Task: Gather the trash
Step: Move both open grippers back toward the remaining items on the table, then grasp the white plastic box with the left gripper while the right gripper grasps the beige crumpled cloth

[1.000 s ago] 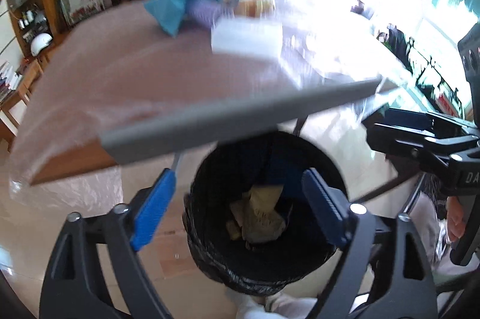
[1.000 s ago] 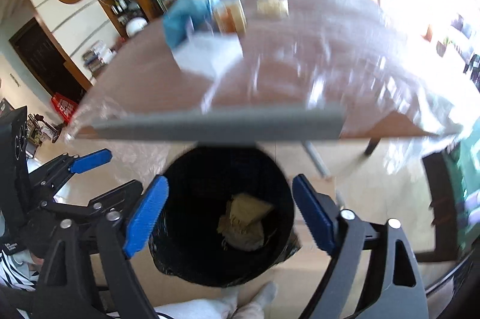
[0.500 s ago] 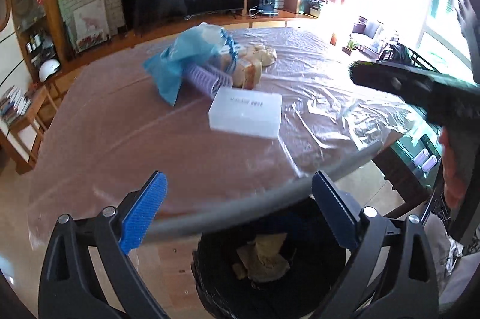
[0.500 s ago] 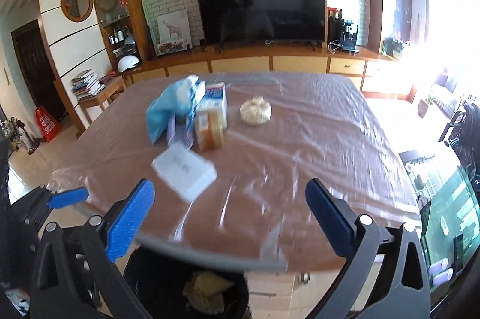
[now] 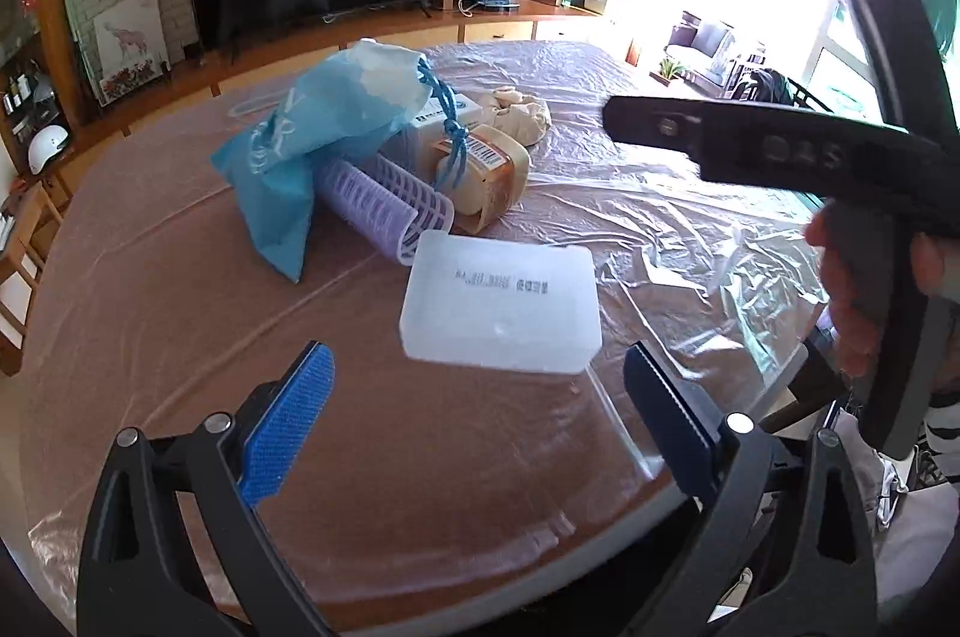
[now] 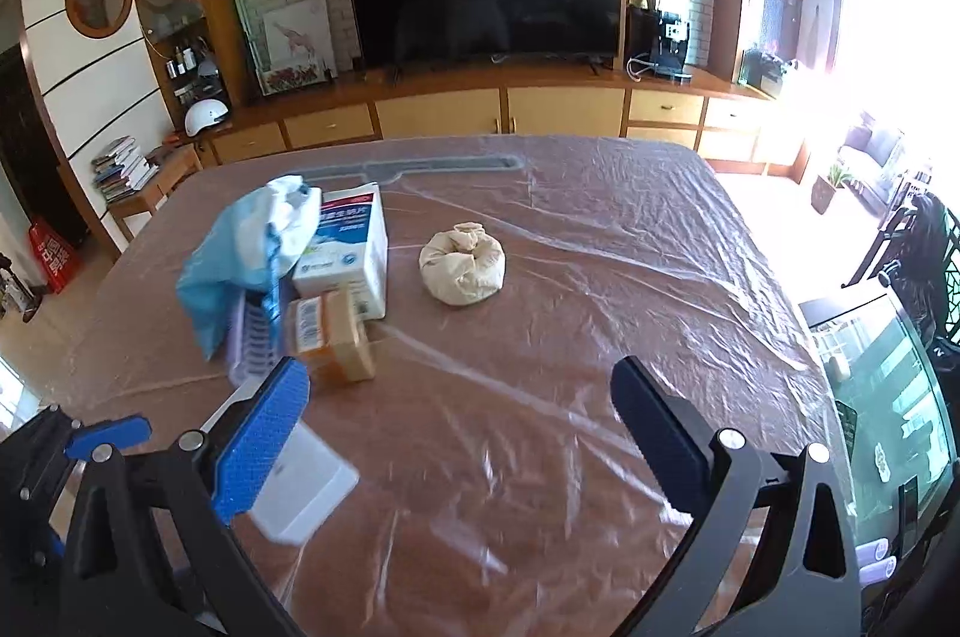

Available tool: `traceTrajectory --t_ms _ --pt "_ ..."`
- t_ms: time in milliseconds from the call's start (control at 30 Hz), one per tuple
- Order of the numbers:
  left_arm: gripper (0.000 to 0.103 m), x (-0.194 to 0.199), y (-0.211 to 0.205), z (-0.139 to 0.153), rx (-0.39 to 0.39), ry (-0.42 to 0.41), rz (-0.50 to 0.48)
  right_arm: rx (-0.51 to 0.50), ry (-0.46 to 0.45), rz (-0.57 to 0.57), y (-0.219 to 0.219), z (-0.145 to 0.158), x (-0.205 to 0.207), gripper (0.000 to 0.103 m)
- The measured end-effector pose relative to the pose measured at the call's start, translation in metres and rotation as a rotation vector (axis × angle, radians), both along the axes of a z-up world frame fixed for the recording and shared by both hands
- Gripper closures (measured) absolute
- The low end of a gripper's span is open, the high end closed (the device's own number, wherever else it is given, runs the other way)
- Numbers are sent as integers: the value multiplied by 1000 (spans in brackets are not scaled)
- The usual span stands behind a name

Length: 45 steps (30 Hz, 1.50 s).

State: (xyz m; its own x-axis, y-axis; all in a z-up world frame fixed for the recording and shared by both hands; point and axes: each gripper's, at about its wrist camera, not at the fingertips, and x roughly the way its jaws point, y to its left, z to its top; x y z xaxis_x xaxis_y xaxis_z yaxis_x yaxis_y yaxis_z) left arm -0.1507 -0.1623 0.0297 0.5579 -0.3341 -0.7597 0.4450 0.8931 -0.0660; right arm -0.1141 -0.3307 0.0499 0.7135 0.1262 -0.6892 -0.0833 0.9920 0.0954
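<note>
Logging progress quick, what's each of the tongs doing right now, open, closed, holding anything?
Left tongs: open, holding nothing, above the table.
Right tongs: open, holding nothing.

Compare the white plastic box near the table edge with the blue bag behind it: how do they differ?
The plastic box is rigid, flat and milky white; the blue bag is soft, crumpled and drawn shut with a cord. The box lies alone, nearest the left gripper; the bag leans against the purple roller in the pile. Both rest on the plastic-covered table, ungripped.

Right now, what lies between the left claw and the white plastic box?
Nothing: in the left wrist view only bare plastic-covered table separates the open left claw from the white plastic box.
</note>
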Motion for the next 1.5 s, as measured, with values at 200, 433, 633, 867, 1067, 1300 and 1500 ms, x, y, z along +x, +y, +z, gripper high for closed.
traceTrajectory --t_ms 200,433,633,867,1067,1300,1500 --pt "5 14 -11 -6 24 9 -11 -60 32 65 6 -12 43 4" --pt "5 24 -20 -13 20 32 -6 -118 54 174 12 -25 83 5" --pt "5 30 -28 1 54 19 11 -102 75 234 17 -32 103 19" --pt "6 34 -33 -5 38 63 2 -61 102 277 23 -31 114 35" --pt "16 39 -32 -11 16 104 -3 -38 114 281 21 -33 118 40" --pt "19 43 -35 -14 19 107 -18 -46 102 287 23 -37 123 50" --pt "19 46 -41 -12 14 108 -24 -67 78 305 25 -36 120 70"
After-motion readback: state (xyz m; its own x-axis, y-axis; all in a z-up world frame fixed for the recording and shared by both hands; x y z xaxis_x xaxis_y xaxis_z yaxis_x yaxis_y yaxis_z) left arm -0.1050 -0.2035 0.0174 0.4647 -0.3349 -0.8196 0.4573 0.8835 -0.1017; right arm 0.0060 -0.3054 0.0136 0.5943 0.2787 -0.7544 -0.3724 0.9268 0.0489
